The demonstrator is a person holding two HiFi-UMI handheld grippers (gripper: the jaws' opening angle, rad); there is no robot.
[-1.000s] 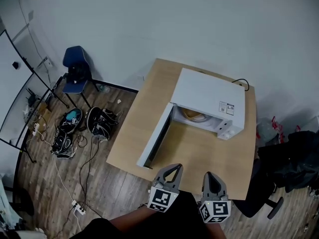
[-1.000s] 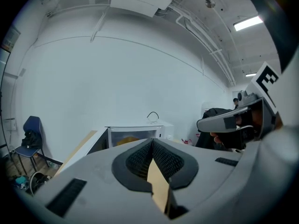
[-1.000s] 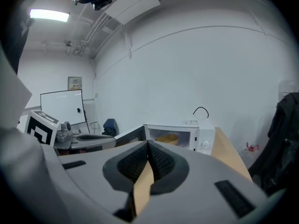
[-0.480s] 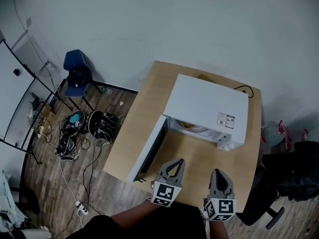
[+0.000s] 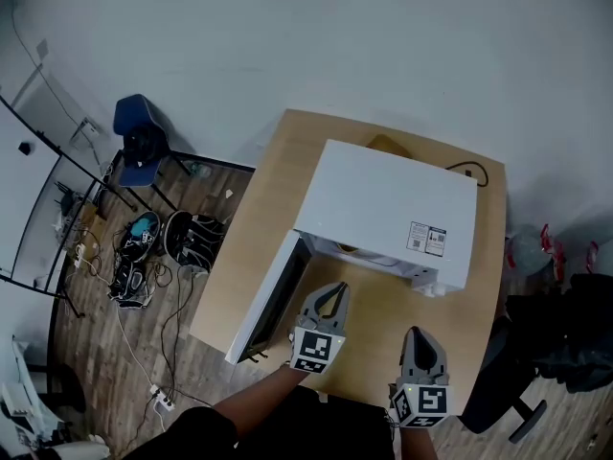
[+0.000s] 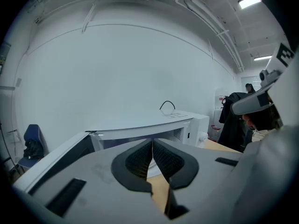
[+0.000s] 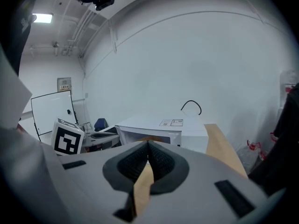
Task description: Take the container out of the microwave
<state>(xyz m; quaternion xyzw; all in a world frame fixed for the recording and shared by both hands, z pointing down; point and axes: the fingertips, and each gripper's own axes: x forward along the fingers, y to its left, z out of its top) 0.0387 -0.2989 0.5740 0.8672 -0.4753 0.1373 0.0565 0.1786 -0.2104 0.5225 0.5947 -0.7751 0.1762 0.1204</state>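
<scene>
A white microwave [image 5: 383, 204] stands on the wooden table [image 5: 278, 209] with its door [image 5: 263, 305] swung open to the left. From the head view its top hides most of the cavity; only a pale sliver of the container [image 5: 375, 257] shows at the opening. My left gripper [image 5: 332, 289] is shut and empty, just in front of the opening beside the door. My right gripper [image 5: 418, 334] is shut and empty too, further back over the table's near edge. The left gripper view faces the microwave [image 6: 154, 126] past its shut gripper [image 6: 152, 142]. The right gripper [image 7: 148, 145] faces the microwave [image 7: 161, 124].
A black power cable [image 5: 471, 169] curls behind the microwave. On the floor at left stand a blue chair [image 5: 142, 137], dark bags [image 5: 190, 238] and loose cables. A dark jacket on an office chair [image 5: 560, 338] is close to the table's right side.
Both grippers have moved forward over the table toward the microwave, the left one furthest. The head view has moved closer and higher, so the microwave's top now hides most of the container.
</scene>
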